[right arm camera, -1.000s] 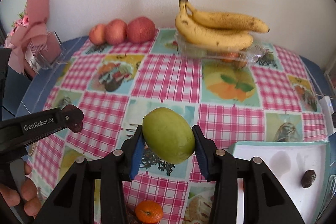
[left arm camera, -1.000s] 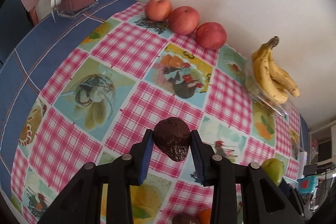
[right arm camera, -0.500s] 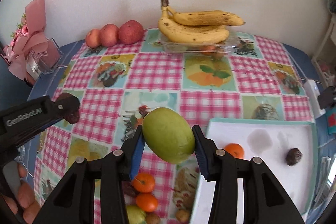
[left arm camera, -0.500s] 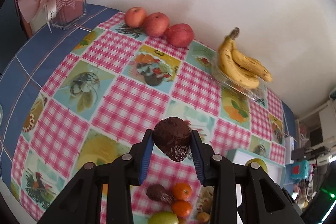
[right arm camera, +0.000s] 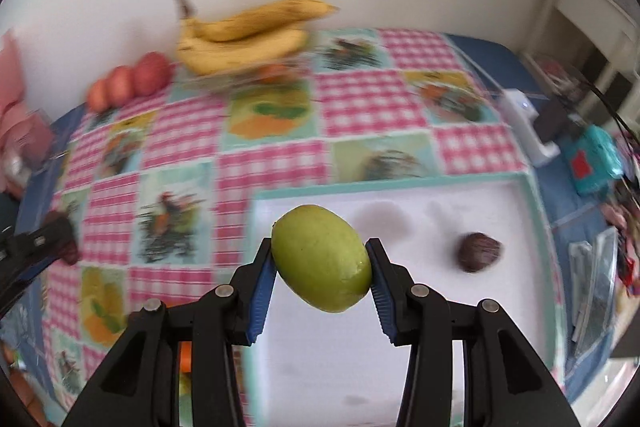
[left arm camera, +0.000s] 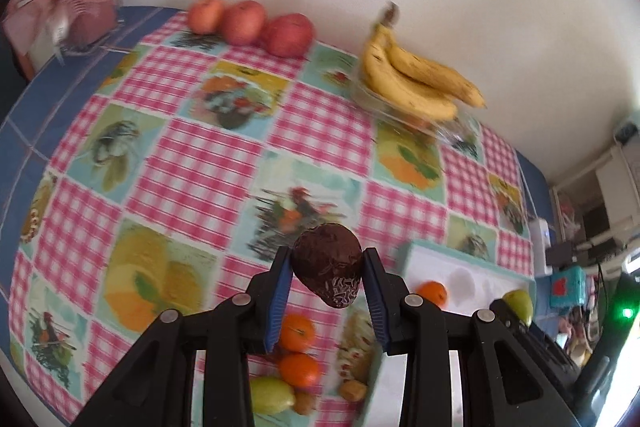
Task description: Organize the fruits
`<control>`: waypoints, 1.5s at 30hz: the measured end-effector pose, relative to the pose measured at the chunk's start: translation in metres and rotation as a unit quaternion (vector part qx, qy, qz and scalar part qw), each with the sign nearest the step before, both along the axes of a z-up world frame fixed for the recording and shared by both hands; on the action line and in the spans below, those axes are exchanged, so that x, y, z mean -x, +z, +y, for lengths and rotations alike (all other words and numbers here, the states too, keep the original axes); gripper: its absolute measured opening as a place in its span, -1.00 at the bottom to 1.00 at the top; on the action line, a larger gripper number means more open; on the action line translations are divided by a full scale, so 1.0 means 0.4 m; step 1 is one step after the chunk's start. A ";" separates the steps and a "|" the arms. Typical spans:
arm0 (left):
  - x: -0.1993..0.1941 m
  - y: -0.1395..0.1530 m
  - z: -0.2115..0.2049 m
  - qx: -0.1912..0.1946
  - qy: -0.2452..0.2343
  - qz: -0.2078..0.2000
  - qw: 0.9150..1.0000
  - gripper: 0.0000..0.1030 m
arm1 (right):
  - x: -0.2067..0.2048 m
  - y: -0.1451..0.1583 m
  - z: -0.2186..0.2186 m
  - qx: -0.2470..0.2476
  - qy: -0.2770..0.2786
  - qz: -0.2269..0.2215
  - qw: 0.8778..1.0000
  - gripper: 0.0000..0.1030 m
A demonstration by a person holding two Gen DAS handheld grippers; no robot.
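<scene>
Right gripper (right arm camera: 322, 267), clenched on green fruit (right arm camera: 322, 265), swung from tablecloth to above white tray (right arm camera: 440, 203): drop likely next. Left gripper (left arm camera: 326, 277) grasping dark fruit (left arm camera: 327, 273), nearing tray too.

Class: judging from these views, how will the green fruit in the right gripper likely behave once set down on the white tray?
The green fruit looks smooth and egg-shaped, so it will probably roll. The tray seems flat with a low rim, which may stop it. The fingers leave no visible dent, suggesting firmness.
</scene>
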State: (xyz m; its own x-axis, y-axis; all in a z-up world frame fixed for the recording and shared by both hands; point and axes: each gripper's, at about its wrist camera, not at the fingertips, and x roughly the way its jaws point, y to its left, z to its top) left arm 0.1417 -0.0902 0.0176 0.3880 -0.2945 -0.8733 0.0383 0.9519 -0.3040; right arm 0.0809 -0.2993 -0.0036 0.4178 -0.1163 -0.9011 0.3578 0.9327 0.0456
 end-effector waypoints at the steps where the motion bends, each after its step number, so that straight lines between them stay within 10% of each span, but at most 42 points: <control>1: 0.004 -0.004 -0.023 0.001 -0.010 0.002 1.000 -0.27 | 0.005 -0.005 -0.025 -0.004 -0.010 0.002 1.000 -0.10; 23: 0.111 -0.109 -0.456 -0.072 -0.203 -0.035 0.976 -0.27 | 0.077 -0.058 -0.331 0.002 -0.113 -0.010 0.994 -0.10; 45: 0.103 -0.176 -0.490 -0.085 -0.217 -0.041 0.972 -0.27 | 0.070 -0.140 -0.390 -0.012 -0.115 0.003 0.993 -0.10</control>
State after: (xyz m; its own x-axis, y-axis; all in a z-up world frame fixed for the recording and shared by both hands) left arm 0.1007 -0.2860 -0.0530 0.3295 -0.3010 -0.8949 0.4654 0.8765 -0.1235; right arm 0.0528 -0.4552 -0.0594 0.3775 -0.1859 -0.9072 0.5617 0.8248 0.0646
